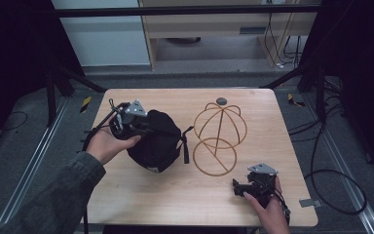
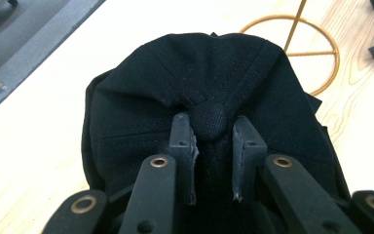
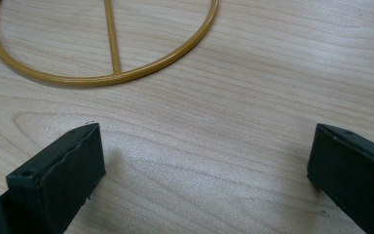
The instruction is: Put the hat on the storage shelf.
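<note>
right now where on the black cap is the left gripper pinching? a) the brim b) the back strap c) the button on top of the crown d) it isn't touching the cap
c: in the left gripper view, the left gripper has its jaws closed on either side of the round top button at the crown of the black cap.

1. The left gripper (image 1: 148, 127) is seen at about nine o'clock of the table in the high view, carried level, with its jaws pointed toward three o'clock.
2. It is gripped from below by the left hand (image 1: 108, 143); a grey-green sleeve (image 1: 53, 200) is drawn in from seven o'clock.
3. In the left gripper view its jaws are drawn close and pinched on the top button of a black cap (image 2: 209, 97).
4. The right gripper (image 1: 238, 187) is held low at five o'clock, its jaws aimed toward nine o'clock.
5. It is grasped by the right hand (image 1: 268, 207), entering from six o'clock.
6. In the right gripper view its jaws are spread wide, with nothing between them.
</note>
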The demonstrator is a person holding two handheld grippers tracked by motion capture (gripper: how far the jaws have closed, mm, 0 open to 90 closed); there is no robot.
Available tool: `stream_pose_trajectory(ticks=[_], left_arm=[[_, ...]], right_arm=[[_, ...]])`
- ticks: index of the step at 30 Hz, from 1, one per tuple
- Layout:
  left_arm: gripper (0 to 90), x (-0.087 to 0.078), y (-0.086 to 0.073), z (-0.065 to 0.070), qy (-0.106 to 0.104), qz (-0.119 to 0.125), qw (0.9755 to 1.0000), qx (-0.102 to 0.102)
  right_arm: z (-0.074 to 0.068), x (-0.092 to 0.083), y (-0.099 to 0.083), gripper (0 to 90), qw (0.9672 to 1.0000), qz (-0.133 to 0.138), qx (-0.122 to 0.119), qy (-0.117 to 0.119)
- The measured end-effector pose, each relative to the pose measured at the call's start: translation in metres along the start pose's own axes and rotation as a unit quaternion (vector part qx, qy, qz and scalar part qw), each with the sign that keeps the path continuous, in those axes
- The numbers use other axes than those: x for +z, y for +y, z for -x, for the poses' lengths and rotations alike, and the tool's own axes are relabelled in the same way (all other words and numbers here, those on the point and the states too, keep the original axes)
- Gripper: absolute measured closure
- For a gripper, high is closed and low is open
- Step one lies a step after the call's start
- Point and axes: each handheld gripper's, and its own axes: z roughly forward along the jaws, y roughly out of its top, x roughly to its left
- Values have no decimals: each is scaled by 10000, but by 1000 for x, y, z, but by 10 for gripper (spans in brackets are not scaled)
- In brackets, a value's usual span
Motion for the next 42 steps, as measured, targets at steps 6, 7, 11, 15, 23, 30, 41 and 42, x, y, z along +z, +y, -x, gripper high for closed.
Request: stream_pose_trajectory(ticks=[6,7,11,15,23,30,41,42], left_arm=[[744,-15,11,1,72,136,9999,64],[744,-17,12,2,72,130,9999,80],[744,-20,15,1,115,123,9998,98],[744,-25,17,1,136,226,9996,71],[749,-41,28,-6,211,327,9992,-34],[751,-63,55,-13,182,605,9980,41],[751,-70,67,5,204,573,9978,276],[751,-71,67,6,193,582,9977,292]], right_arm=[[0,0,0,4,10000,-1,-2,-12],[0,0,0,4,10000,-1,-1,-12],[0,0,0,4,10000,-3,-8,-9],[0,0,0,4,10000,3,-5,-3],[0,1,0,4,10000,4,-27,-6],[0,1,0,4,10000,13,-38,-16],[1,0,0,3,10000,-4,-60,-15],[0,0,0,4,10000,-1,-49,-15]])
